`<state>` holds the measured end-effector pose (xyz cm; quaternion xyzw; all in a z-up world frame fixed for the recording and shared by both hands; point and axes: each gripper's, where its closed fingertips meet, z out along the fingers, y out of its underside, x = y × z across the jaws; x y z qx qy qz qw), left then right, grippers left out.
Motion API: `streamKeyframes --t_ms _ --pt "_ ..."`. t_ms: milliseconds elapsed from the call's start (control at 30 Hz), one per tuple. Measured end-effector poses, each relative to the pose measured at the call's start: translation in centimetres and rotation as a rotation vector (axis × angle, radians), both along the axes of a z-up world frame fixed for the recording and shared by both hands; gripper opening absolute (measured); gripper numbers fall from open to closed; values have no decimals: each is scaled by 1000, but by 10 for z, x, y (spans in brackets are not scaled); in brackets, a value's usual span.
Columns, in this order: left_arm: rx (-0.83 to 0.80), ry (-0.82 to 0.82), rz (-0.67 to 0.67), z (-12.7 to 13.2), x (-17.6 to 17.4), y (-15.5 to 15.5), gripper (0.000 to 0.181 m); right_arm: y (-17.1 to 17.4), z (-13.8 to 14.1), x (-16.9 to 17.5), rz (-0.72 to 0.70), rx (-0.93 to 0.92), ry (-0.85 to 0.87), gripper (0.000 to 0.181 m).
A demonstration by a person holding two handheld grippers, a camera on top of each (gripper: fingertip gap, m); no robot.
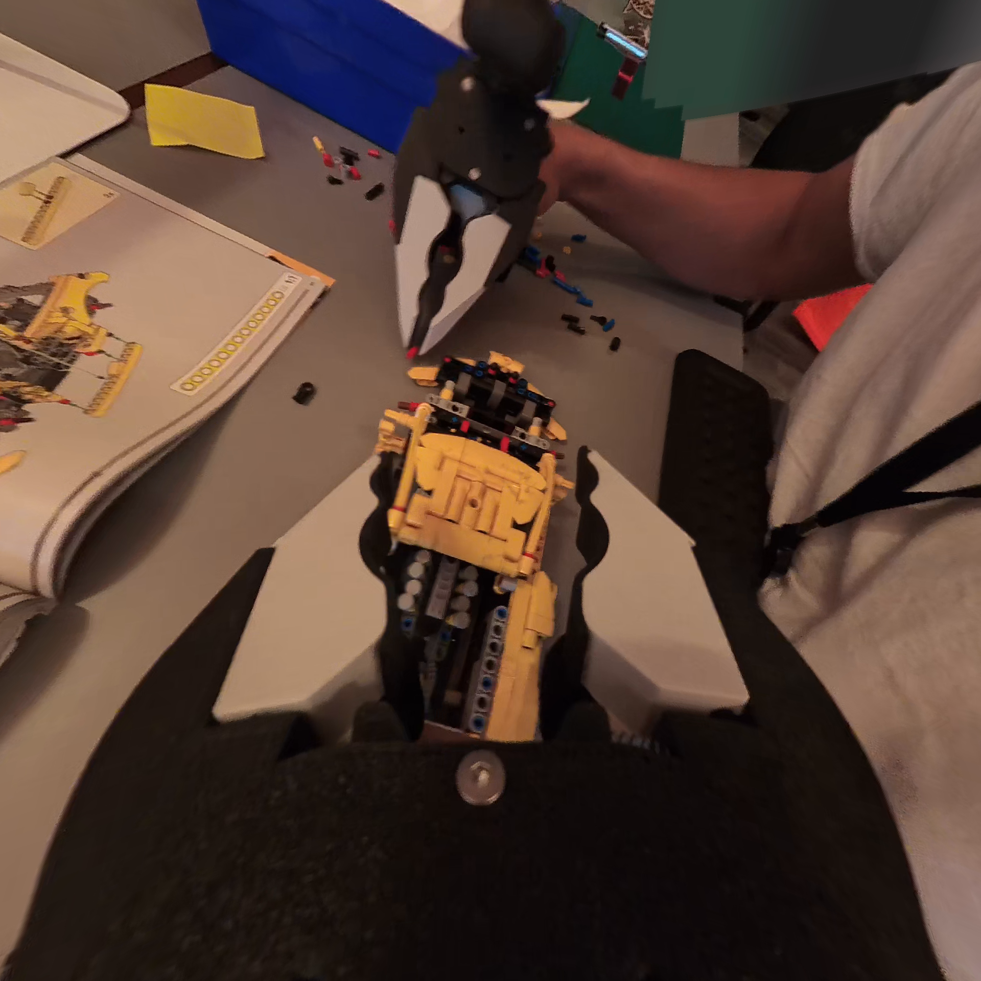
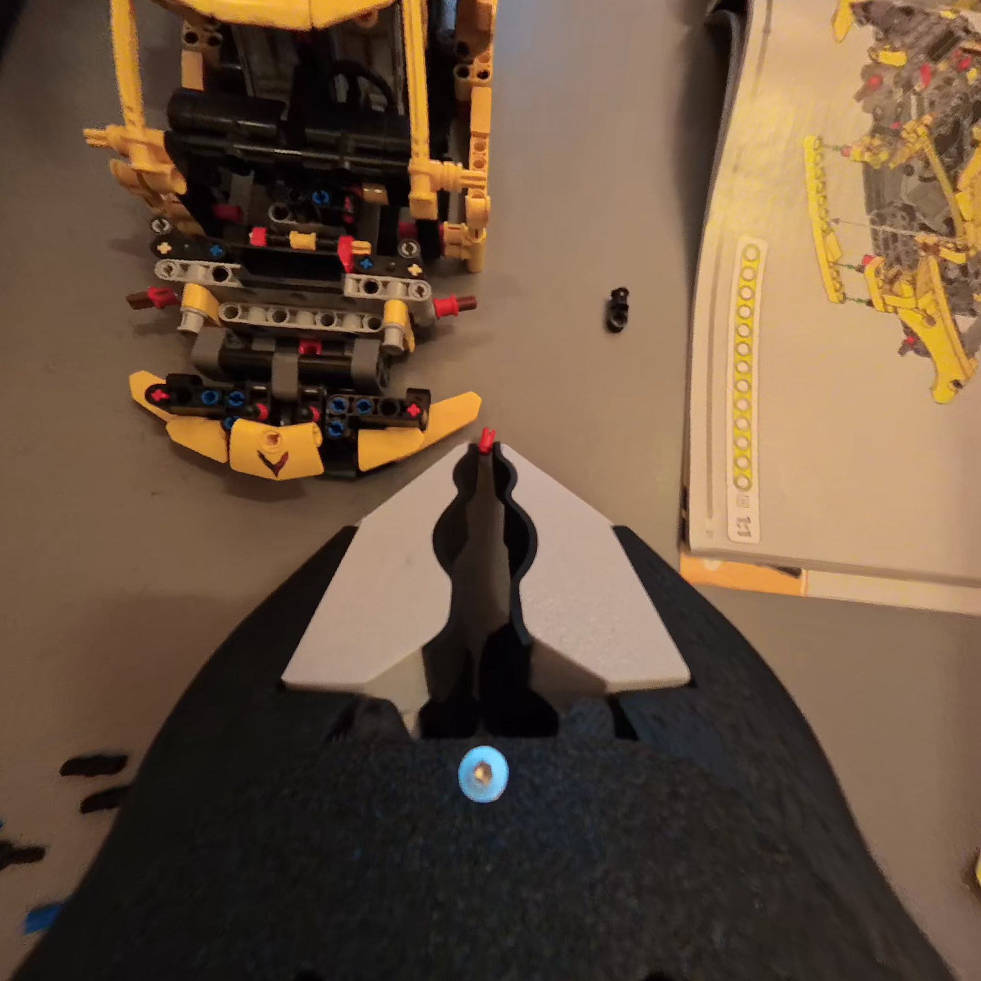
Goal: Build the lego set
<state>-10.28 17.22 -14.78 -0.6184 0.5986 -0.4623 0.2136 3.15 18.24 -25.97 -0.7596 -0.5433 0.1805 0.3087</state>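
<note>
A partly built yellow and black lego car (image 1: 467, 493) lies on the grey table between the fingers of my left gripper (image 1: 480, 456), which is shut on its body. Its front bumper faces the right wrist view (image 2: 276, 451). My right gripper (image 2: 485, 446) is shut on a small red pin (image 2: 485, 439) at its tips, just right of the bumper and not touching it. In the left wrist view the right gripper (image 1: 416, 345) points down just beyond the car's far end, with the red pin (image 1: 411, 353) at its tip.
An open instruction booklet (image 1: 159, 318) lies left of the car, and shows in the right wrist view (image 2: 823, 345). A loose black connector (image 2: 616, 308) lies between them. Small loose parts (image 1: 573, 297) lie near the person's arm (image 1: 690, 223). A blue box (image 1: 329, 53) and yellow paper (image 1: 201, 122) sit behind. The grippers' ends are close to 20 centimetres from one another.
</note>
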Motion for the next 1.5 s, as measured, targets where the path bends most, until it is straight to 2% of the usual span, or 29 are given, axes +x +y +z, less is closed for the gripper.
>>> streamKeyframes --t_ms 67,133,267,400,500,600,733,833,933,1033,1167,1300,1400,1500 --pt "39 18 19 -2 5 13 69 -3 7 14 -68 -13 4 4" --pt "79 34 30 -4 15 31 67 -6 13 45 -210 -12 -49 4" --pt "184 107 3 -22 45 74 57 -31 19 118 -624 -16 -139 4" --pt "260 238 -152 -62 74 89 53 -48 26 137 -1013 -29 -59 4" --pt "305 274 -257 -83 90 82 52 -57 10 145 -1145 -45 -64 4" --pt "327 301 -298 -99 98 78 50 -60 6 146 -1189 -40 -4 4" --pt "325 307 -330 -102 103 70 38 -59 14 148 -1214 -16 29 21" --pt "361 345 -343 -110 104 71 28 -56 19 138 -1206 -15 100 21" --pt "386 350 -348 -114 106 69 7 -64 21 129 -1234 13 143 22" --pt "393 329 -346 -108 120 64 7 -80 36 118 -1286 110 232 22" --pt "338 240 -500 -86 167 14 7 -102 55 101 -1349 212 363 23" --pt "376 214 -604 -86 221 -32 7 -117 63 103 -1441 294 445 23" --pt "347 246 -646 -93 237 -53 9 -121 69 100 -1444 313 572 26" --pt "298 256 -656 -96 239 -63 25 -125 77 102 -1428 354 630 27"
